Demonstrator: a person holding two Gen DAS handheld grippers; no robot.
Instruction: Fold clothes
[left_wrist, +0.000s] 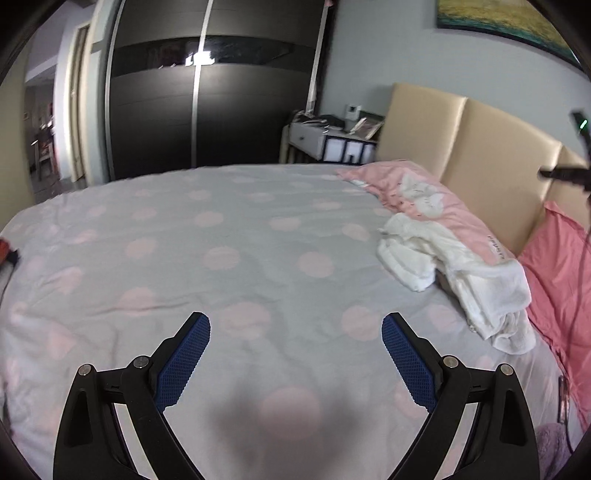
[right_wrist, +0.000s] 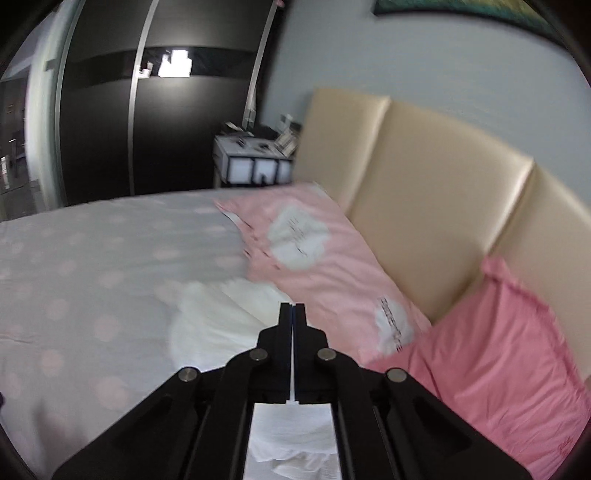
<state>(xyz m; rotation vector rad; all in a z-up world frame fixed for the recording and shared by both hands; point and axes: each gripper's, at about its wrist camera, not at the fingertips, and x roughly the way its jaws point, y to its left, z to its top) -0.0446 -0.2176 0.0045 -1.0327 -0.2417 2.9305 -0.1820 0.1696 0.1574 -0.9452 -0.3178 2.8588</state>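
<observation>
Left wrist view: the left gripper (left_wrist: 295, 332) hangs over the bedspread (left_wrist: 184, 258), grey with pale pink dots, its blue-padded fingers (left_wrist: 184, 362) spread wide with nothing between them. A crumpled white garment (left_wrist: 454, 273) lies ahead and to the right of that gripper, well clear of it, bunched against the long edge of a light pink pillow (left_wrist: 417, 192). Further right a deeper pink pillow (left_wrist: 554, 266) leans on the cream headboard (left_wrist: 461, 147).

Right wrist view: the dotted bedspread (right_wrist: 92, 277) fills the left side. The right gripper (right_wrist: 294, 314) sits in the middle with its jaws pressed together; a thin white strip shows along the seam between them, but whether cloth is pinched there cannot be made out. The white garment (right_wrist: 221, 321) spreads directly under and ahead-left of it. The light pink pillow (right_wrist: 332, 258) lies just to its right, then the deeper pink pillow (right_wrist: 498, 350) and the headboard (right_wrist: 443, 184).
</observation>
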